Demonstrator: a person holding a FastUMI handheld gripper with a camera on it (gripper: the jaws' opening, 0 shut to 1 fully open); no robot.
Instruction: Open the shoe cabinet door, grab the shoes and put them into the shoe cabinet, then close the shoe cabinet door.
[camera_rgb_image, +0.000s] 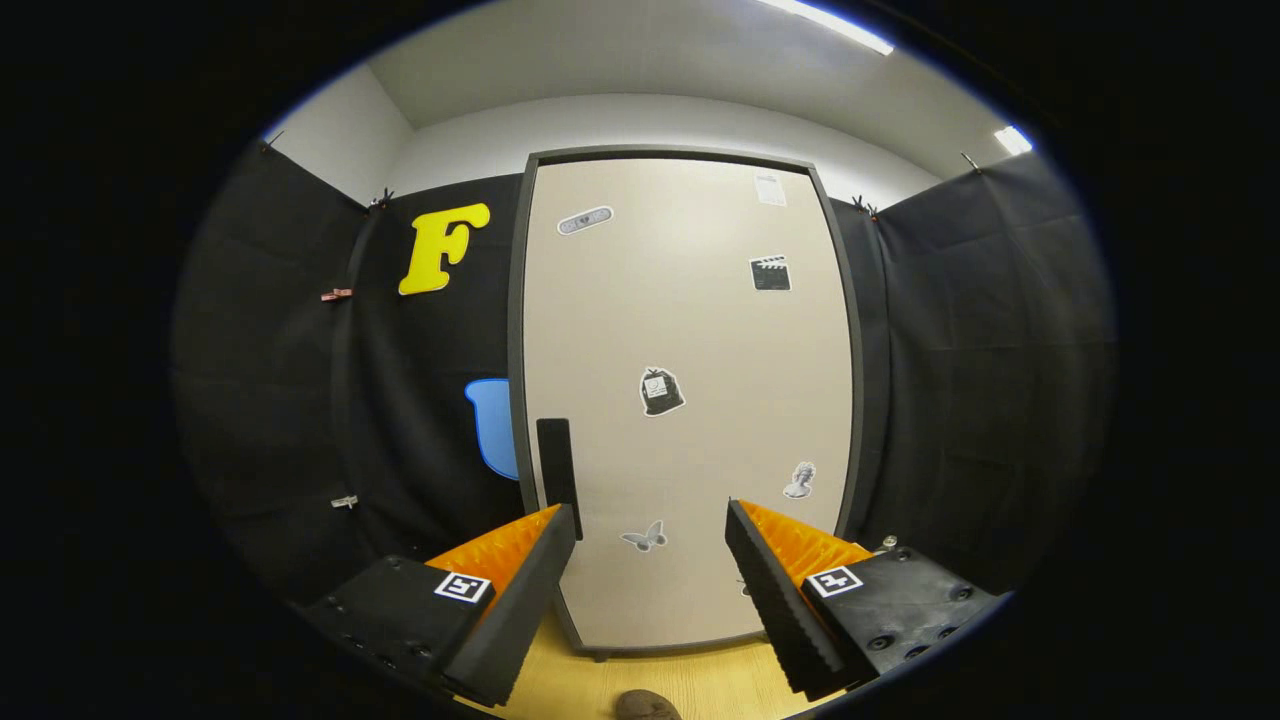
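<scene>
- You are holding the gripper (650, 525) with its two fingers (515, 590) standing wide apart, and they are gripping nothing; the beige cabinet door is showing in the gap between them.
- The shoe cabinet (690, 400) is standing upright straight ahead of the fingers, and its door is sitting shut inside a dark frame.
- A black upright handle (558, 475) is sitting on the door near the cabinet's left edge, low down, and it is showing just above the tip of your left finger, a little beyond it.
- Several stickers are dotting the cabinet door: a dark bag-shaped one (660, 391) near the door's middle, a clapperboard (770, 273) toward its upper right, a butterfly (645, 537) low down between the fingers, and a small bust (799, 481) low by the cabinet's right edge.
- The cabinet is resting on a light wooden floor (690, 680), which is showing below the door's bottom edge.
- A brown, rounded thing (645, 706) is lying on that floor in front of the cabinet, nearer to you than the door; it is cut off, so you cannot tell from here whether it is a shoe.
</scene>
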